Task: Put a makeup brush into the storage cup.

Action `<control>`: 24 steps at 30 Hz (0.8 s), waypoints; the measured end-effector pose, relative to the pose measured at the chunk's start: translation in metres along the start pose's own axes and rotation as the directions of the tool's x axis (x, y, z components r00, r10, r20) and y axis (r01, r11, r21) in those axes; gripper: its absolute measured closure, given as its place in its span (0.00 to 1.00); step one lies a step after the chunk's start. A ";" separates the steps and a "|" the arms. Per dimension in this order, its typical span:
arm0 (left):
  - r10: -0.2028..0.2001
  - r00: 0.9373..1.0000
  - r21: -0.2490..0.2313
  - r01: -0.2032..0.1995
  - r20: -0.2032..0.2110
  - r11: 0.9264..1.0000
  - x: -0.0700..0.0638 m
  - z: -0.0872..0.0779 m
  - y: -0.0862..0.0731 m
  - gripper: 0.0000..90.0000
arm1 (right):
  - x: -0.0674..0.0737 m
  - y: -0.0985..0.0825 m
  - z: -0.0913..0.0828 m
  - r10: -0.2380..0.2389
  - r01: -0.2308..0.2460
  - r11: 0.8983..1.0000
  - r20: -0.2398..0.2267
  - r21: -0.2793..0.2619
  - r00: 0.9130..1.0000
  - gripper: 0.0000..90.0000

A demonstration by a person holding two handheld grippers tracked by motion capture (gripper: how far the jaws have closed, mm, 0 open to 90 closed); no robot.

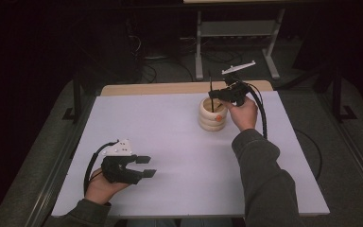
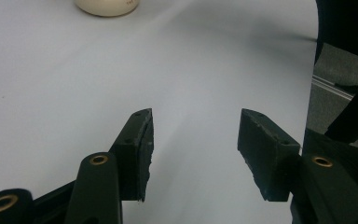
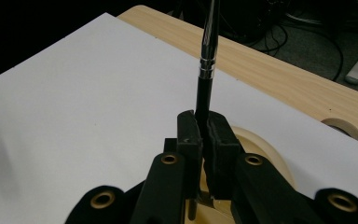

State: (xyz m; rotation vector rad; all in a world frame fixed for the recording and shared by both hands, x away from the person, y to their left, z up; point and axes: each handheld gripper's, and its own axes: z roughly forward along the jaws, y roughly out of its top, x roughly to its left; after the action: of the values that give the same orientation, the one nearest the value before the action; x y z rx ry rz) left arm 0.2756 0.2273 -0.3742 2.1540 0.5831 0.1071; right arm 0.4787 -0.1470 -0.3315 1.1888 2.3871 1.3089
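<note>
Overhead, right tongs [image 1: 219, 94] clamping black pen [image 3: 206, 79] above cream holder [image 1: 212, 116], left tongs [image 1: 145, 166] wide, empty.

Black pen [image 3: 206, 79] stands upright over the cream ringed holder [image 1: 212, 115].

High view overhead facing forward-down, 2 close gripper views, all sharing the white table [image 1: 170, 142]

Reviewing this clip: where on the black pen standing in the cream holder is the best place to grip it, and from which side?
Grip the pen on its straight barrel just above the holder's rim, coming from above and the person's side. It stands nearly upright and slim, so jaws closing across the barrel hold it squarely, as the right gripper does now.
</note>
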 end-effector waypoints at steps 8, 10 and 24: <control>-0.008 1.000 -0.006 0.008 0.005 1.000 -0.001 0.002 0.000 0.50 | -0.003 -0.010 0.003 0.004 -0.004 1.000 0.002 0.007 1.000 0.94; -0.004 1.000 -0.001 0.004 0.006 1.000 -0.001 0.002 0.000 0.50 | -0.004 -0.013 0.004 0.002 -0.002 1.000 0.001 0.010 1.000 0.94; -0.009 1.000 -0.006 0.009 0.004 1.000 -0.001 0.002 0.000 0.50 | -0.003 -0.025 0.009 0.013 -0.013 1.000 0.018 0.026 1.000 0.93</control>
State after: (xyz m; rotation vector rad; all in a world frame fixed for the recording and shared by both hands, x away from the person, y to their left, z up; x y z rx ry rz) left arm 0.2757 0.2254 -0.3759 2.1452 0.5898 0.0992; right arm 0.4712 -0.1511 -0.3564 1.2195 2.3953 1.2694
